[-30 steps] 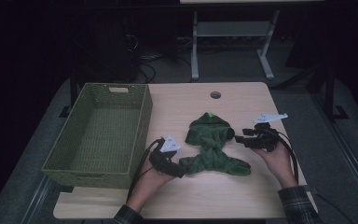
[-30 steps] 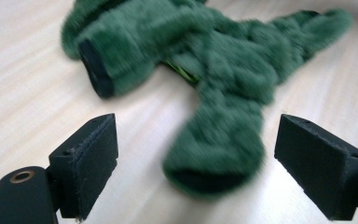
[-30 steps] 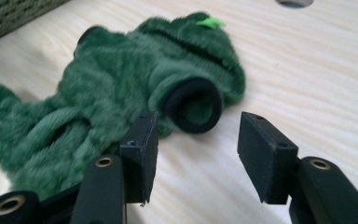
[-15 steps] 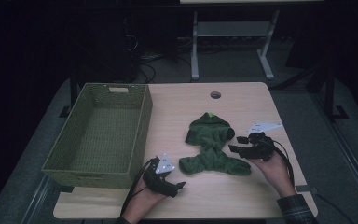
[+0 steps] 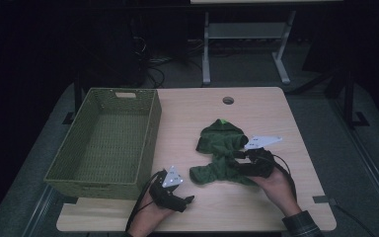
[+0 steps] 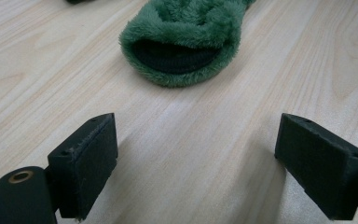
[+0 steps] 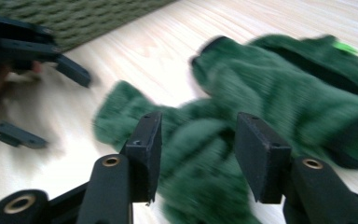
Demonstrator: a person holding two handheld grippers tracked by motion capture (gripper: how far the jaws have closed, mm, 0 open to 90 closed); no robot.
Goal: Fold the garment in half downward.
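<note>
A dark green fleece garment [image 5: 221,148] lies crumpled on the wooden table [image 5: 276,106], right of centre. My left gripper [image 5: 182,200] sits near the front edge, just left of the garment's near sleeve, and in the left gripper view it [image 6: 198,135] is open on bare wood, with the sleeve's cuff [image 6: 182,46] ahead. My right gripper [image 5: 241,162] rests on the garment's right side. In the right gripper view, blurred, its jaws [image 7: 200,126] stand apart with green fleece [image 7: 284,88] bunched between them.
An empty green woven basket [image 5: 150,133] takes up the table's left half, and its wall [image 7: 74,18] also appears in the right gripper view. A cable hole [image 5: 228,100] lies at the back. A metal stand [image 5: 246,34] is on the floor beyond.
My left gripper has drawn back toward the front edge, away from the garment. My right gripper has moved left and nearer, onto the garment's right side.
</note>
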